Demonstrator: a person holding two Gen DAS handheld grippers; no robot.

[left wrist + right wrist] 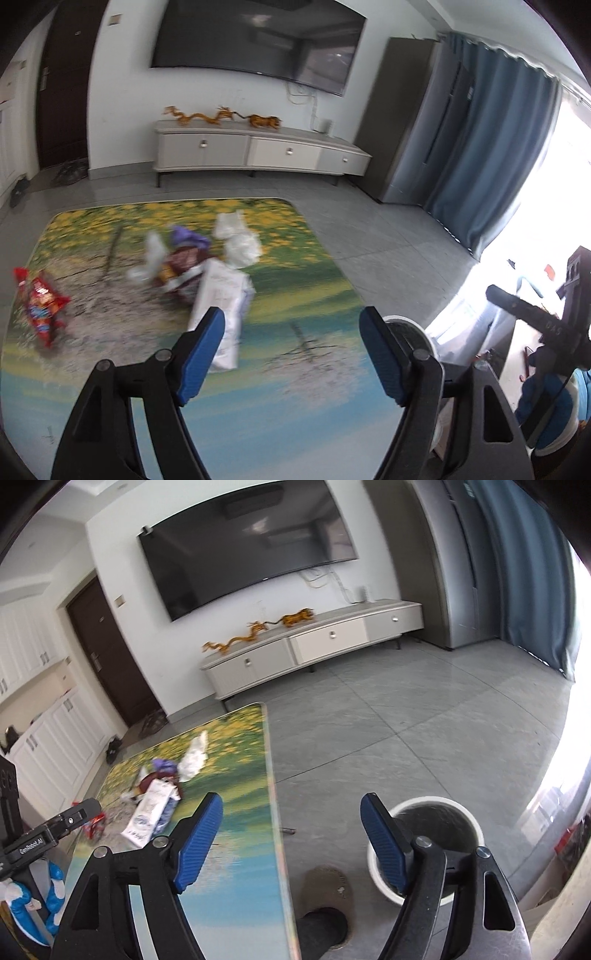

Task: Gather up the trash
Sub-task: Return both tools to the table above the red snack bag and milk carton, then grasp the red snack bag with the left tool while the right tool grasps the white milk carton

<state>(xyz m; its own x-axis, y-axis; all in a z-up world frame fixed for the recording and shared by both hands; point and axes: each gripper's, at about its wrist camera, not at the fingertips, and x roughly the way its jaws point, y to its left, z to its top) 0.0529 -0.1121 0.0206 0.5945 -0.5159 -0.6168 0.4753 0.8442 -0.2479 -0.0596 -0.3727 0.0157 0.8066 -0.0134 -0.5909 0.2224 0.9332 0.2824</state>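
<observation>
The left gripper stands wide, its blue pads well apart with nothing between them; it looks down over the table, angled toward the litter. The right gripper is likewise spread and empty, held off the table's right edge, so that one pad sits over the tabletop and the other over the bin on the floor. That placing reads as a hand stationed at the drop point, while the left faces the work.

Just beyond the left pads lies the white packet, the nearest piece of trash, long side running away from the gripper. Behind it, touching or overlapping (the blur makes it hard to say which), is a heap: a maroon wrapper, a purple scrap, clear film and a crumpled white bag. Well apart, near the table's left edge, lies a red snack bag. All of it is still on the table, none in either gripper.

The bin is white-rimmed and dark inside; whether anything lies in it I cannot tell. It stands near the table's right side, close to a slippered foot, probably so trash can be carried a short way across the edge and let go.

Farther out are the grey floor, the TV cabinet and the TV on the wall.
</observation>
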